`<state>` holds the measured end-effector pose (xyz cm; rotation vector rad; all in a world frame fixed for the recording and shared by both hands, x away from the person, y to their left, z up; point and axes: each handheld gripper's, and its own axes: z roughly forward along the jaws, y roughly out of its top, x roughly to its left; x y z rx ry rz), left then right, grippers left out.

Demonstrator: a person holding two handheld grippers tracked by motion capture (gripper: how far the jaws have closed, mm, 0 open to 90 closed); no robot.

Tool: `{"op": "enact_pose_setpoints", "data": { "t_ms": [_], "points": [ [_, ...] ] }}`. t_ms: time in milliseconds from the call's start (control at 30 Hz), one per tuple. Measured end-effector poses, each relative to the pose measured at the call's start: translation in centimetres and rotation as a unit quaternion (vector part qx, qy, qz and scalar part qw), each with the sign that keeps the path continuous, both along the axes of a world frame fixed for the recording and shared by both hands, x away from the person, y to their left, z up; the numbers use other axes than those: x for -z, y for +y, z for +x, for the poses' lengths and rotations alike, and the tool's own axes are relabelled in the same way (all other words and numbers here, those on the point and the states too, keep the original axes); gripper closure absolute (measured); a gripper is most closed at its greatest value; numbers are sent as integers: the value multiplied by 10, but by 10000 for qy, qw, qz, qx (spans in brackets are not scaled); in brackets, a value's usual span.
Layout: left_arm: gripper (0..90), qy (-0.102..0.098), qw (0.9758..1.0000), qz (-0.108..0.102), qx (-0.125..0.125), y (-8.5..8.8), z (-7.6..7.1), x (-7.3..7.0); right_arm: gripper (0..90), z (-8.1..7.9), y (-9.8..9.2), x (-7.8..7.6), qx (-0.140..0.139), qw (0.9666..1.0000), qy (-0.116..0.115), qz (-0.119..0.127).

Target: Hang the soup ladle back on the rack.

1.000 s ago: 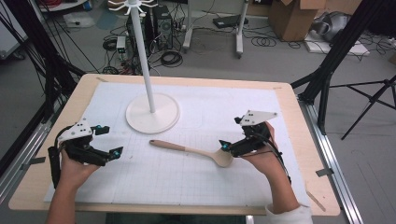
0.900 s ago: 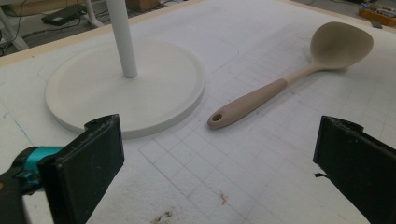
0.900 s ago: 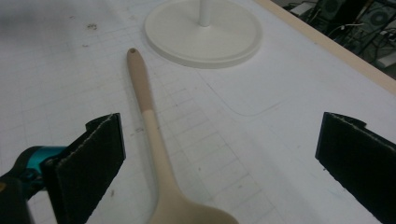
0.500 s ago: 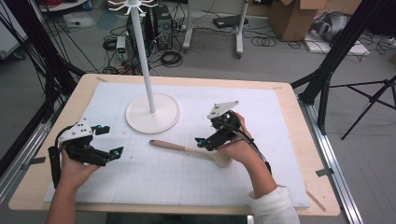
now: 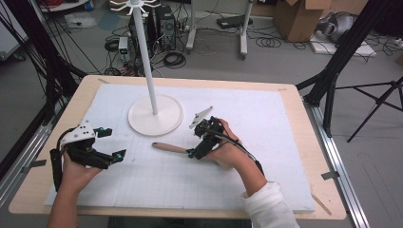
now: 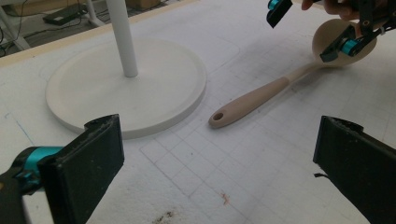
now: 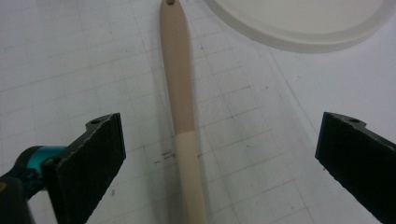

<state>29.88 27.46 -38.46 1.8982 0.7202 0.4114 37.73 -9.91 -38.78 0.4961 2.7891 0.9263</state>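
A beige spoon (image 5: 168, 147) (image 6: 261, 95) lies on the white mat, its handle end with a hole pointing left. My right gripper (image 5: 196, 142) hangs open over the spoon, one jaw on each side of it. In the right gripper view the spoon's handle (image 7: 180, 93) runs up between the wide-apart jaws of the right gripper (image 7: 219, 168), touching neither. The left gripper view shows the right gripper (image 6: 310, 28) above the spoon's bowl. My left gripper (image 5: 113, 142) (image 6: 219, 177) rests open at the mat's left, with nothing between its jaws.
A white stand with a round base (image 5: 155, 115) (image 6: 126, 88) (image 7: 303, 23) and a tall pole (image 5: 145, 57) rises just behind the spoon's handle end. The white gridded mat (image 5: 266, 123) covers most of the wooden table (image 5: 313, 156).
My right gripper has moved left from the spoon's bowl end and turned, so its jaws now straddle the spoon. The left gripper and the spoon have stayed put.
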Motion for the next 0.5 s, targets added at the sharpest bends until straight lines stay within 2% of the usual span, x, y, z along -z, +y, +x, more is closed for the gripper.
{"op": "enact_pose_setpoints", "data": {
  "t_ms": [333, 500],
  "points": [
    [22, 24, 10000, 13, -17, -1, 0, 1, 28, 4, 14, 12, -20, 9994, 194, -273],
    [22, 30, 10000, 25, -20, -1, 1, 2, 50, 5, 19, 17, -72, 9985, 201, -513]
  ]
}}
